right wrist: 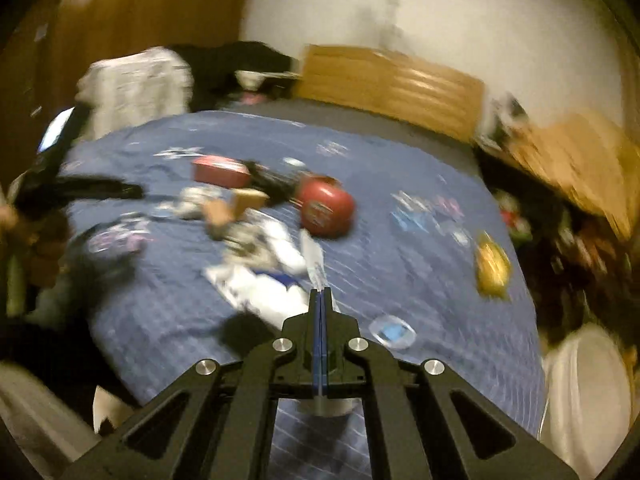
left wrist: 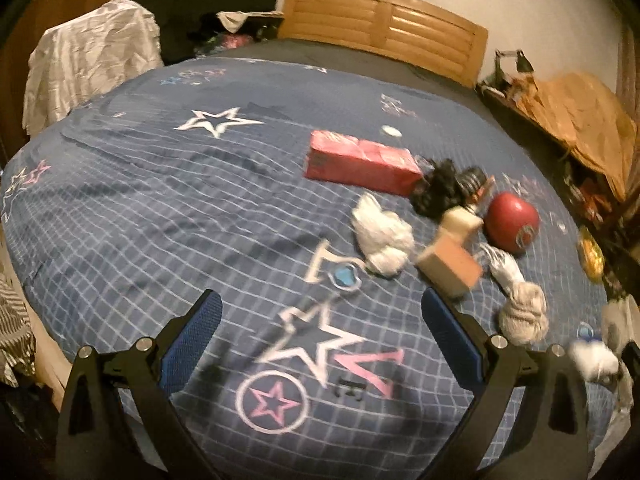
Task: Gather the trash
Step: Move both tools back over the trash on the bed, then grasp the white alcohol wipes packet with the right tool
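Trash lies on a blue star-print bedspread (left wrist: 160, 208): a crumpled white tissue (left wrist: 384, 240), a small cardboard box (left wrist: 452, 260), a twisted wad of pale paper (left wrist: 520, 312) and a gold wrapper (left wrist: 590, 256). My left gripper (left wrist: 322, 308) hangs open above the cover, left of the pile, with nothing between its fingers. My right gripper (right wrist: 321, 292) is shut, and a thin white strip (right wrist: 314, 260) runs out from between its tips. Just left of it lies a white and blue wrapper (right wrist: 260, 288). The right wrist view is blurred.
A pink carton (left wrist: 360, 164), a black clump (left wrist: 440, 188) and a red round object (left wrist: 512, 220) lie behind the trash. A clear plastic piece (right wrist: 392, 332) lies near the right gripper. Clothes are heaped at the back left, a wooden headboard (left wrist: 384, 20) beyond, cluttered brown paper on the right.
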The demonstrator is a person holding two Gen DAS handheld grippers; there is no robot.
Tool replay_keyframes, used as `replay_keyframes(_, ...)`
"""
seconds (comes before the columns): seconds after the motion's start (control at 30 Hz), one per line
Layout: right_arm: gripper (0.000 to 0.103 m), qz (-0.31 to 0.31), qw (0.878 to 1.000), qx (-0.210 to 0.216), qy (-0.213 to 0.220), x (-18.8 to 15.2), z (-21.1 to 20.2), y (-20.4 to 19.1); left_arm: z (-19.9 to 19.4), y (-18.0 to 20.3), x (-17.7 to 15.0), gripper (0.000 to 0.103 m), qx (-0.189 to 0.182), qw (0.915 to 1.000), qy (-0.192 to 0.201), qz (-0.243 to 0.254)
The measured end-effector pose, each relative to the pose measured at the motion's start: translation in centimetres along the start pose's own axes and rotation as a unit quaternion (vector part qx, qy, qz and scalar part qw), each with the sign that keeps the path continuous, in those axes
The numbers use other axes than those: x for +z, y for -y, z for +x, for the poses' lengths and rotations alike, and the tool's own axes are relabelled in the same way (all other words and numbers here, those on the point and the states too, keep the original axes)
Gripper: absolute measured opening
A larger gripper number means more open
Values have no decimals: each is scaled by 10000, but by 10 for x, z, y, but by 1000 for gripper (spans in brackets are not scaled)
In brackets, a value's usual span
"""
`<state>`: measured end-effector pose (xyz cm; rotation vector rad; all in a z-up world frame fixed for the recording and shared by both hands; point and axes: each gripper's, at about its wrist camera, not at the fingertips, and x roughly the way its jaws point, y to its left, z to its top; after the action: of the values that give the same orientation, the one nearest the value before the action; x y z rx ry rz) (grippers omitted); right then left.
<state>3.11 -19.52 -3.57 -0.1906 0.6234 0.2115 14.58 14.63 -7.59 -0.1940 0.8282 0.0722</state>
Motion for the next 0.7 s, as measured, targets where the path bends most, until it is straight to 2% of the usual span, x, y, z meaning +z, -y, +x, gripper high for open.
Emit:
replay_keyframes(0.07, 1, 434, 9987, -108, -237, -7, 10, 13, 0, 5, -2, 97, -20, 10000, -27, 90)
replay_keyframes(0.1, 2, 520, 9982, -2, -314, -10, 12, 15, 0, 8, -2, 97, -26, 9999, -40, 137)
replay_keyframes(0.17, 19, 301, 9985, 245, -382, -13, 14, 7, 1, 9, -2, 97, -24, 9998, -49, 165)
replay_keyframes(0.2, 52, 134, 9987, 290, -403, -13, 15, 0, 1, 9, -2, 97, -19, 9998, -53, 169)
replay_keyframes(0.23, 79, 4, 9988, 315, -382, -14, 14, -5, 1, 9, -1, 97, -7, 9998, -62, 172)
replay_keyframes(0.27, 84, -196, 9988, 364, -250, -14, 8, -8, 2, 8, -1, 97, 2, 9998, -74, 173)
replay_keyframes(0.4, 88, -869, 9937, 633, -317, -10, 7, -17, 5, 2, -1, 97, 32, 9997, -137, 211)
replay_keyframes(0.53, 88, -1475, 9829, 929, -592, -7, 26, -11, 7, -6, -1, 97, 48, 9997, -213, 137)
replay_keyframes(0.67, 87, -1526, 9730, 1435, -971, -4, 58, -6, 8, -7, -1, 97, 60, 9996, -229, 145)
replay_keyframes(0.7, 81, -1522, 9714, 1510, -1017, -4, 63, -6, 8, -6, 0, 97, 59, 9996, -238, 161)
